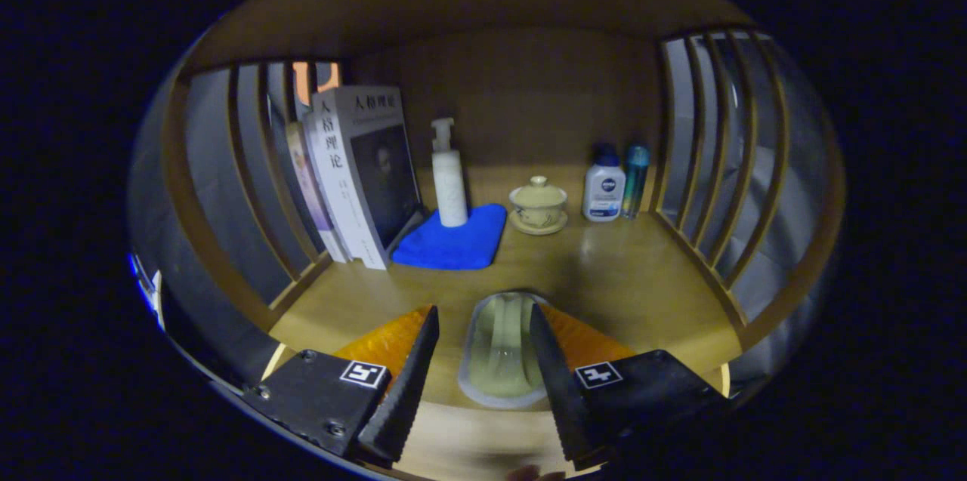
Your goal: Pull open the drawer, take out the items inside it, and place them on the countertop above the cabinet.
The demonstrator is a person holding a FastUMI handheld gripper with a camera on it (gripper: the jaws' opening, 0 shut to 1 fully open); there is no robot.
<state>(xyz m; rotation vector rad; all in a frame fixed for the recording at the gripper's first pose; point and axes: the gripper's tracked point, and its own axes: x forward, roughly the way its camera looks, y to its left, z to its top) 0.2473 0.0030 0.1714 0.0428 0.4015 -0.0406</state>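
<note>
Tongs (483,345) straddle pale oblong dish (500,351), fingers flanking its sides; contact unclear, cannot tell whether gripped or released. Dish low over wooden surface (627,277), likely drawer item being set down. Open spot chosen: books (363,171), blue cloth (453,239) under pump bottle (449,179), lidded teacup (538,205), lotion bottle (603,190) crowd rear.

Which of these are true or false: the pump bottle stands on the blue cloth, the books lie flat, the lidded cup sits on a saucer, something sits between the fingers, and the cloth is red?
1. The pump bottle stands on the blue cloth. True.
2. The books lie flat. False: they stand on end, leaning.
3. The lidded cup sits on a saucer. True.
4. A pale dish sits between the gripper's fingers. True, though whether they press it is unclear.
5. The cloth is red. False: blue.
</note>
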